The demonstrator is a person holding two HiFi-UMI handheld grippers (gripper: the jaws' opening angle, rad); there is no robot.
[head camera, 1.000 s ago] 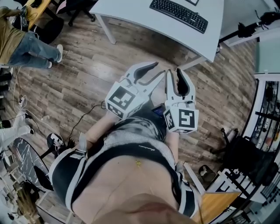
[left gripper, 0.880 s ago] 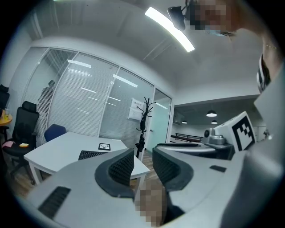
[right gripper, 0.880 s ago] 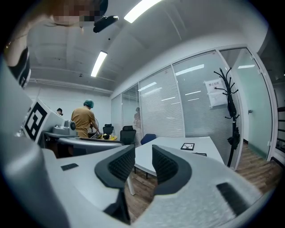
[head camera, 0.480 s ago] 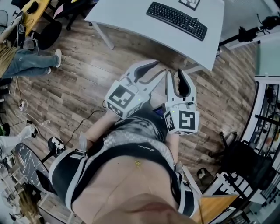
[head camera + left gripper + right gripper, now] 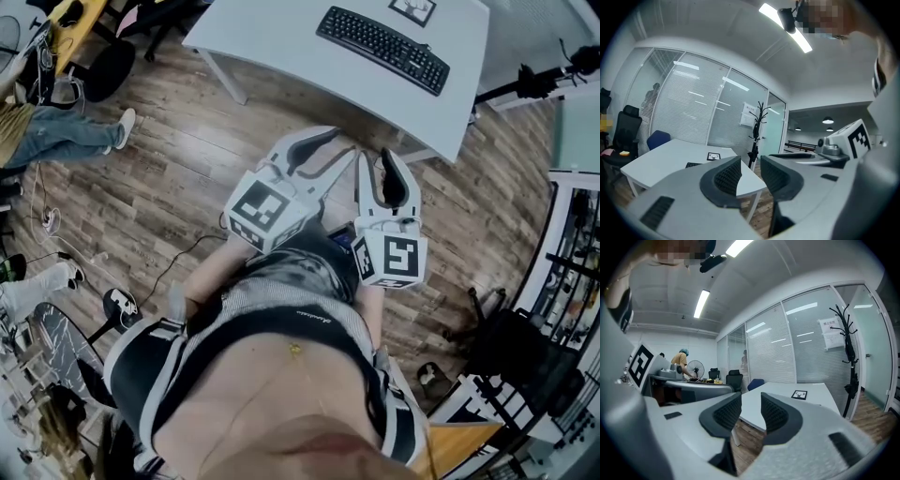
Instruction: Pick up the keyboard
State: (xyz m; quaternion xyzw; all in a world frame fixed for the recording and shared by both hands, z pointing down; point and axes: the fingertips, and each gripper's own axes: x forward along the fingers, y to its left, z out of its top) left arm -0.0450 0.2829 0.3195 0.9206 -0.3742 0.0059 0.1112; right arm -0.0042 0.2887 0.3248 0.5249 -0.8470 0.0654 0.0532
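Note:
A black keyboard (image 5: 382,49) lies on a white table (image 5: 281,37) at the top of the head view, well ahead of both grippers. The left gripper (image 5: 339,145) and the right gripper (image 5: 375,157) are held side by side at waist height over the wooden floor, both pointing level toward the table. In the left gripper view the pads (image 5: 726,176) stand almost together with nothing between them, and the keyboard (image 5: 693,164) shows as a dark strip on the far table. The right gripper's pads (image 5: 776,413) are just as close and also hold nothing.
A square marker card (image 5: 412,9) lies beyond the keyboard. A person's legs (image 5: 56,127) are at the left. Cables (image 5: 178,262) trail over the floor. Shelving (image 5: 572,253) and a black stand (image 5: 544,80) are at the right. A coat stand (image 5: 756,126) rises past the table's corner.
The table and keyboard have slid lower in the head view, so they are nearer now. Both grippers keep the same pose in front of the body. The person at the left has drifted toward the frame's edge.

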